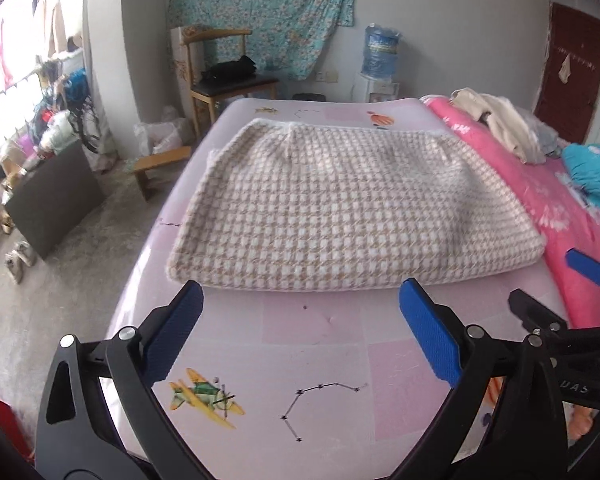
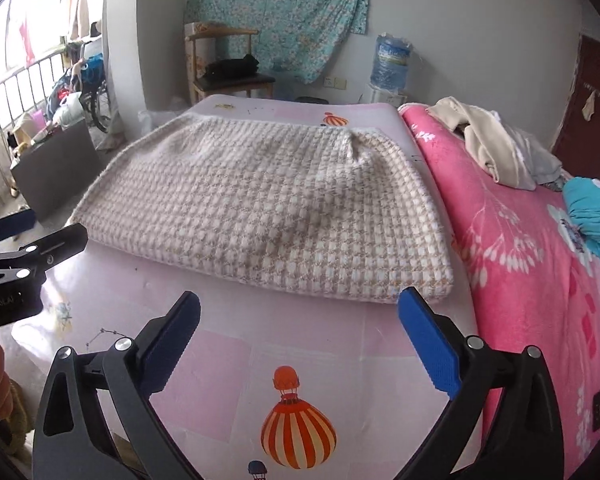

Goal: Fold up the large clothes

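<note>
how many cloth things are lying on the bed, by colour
beige checked: 1, the folded garment
pink: 1, the flowered blanket
cream: 1, the crumpled clothing
teal: 1, the bundle
grey: 1, the piece beside the cream one
total: 5

black gripper [image 1: 300,328], blue pads, silver screws

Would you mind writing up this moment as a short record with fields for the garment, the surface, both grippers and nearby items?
garment: checked beige-and-white garment, folded into a flat rectangle
surface: pink printed sheet on the bed, garment lying on it
left gripper: open, nothing between the jaws, short of the garment's near edge
right gripper: open, empty, near the garment's near right corner
beside garment: pink floral blanket to its right
on blanket: loose pile of cream clothes
fold state: looks finished
</note>
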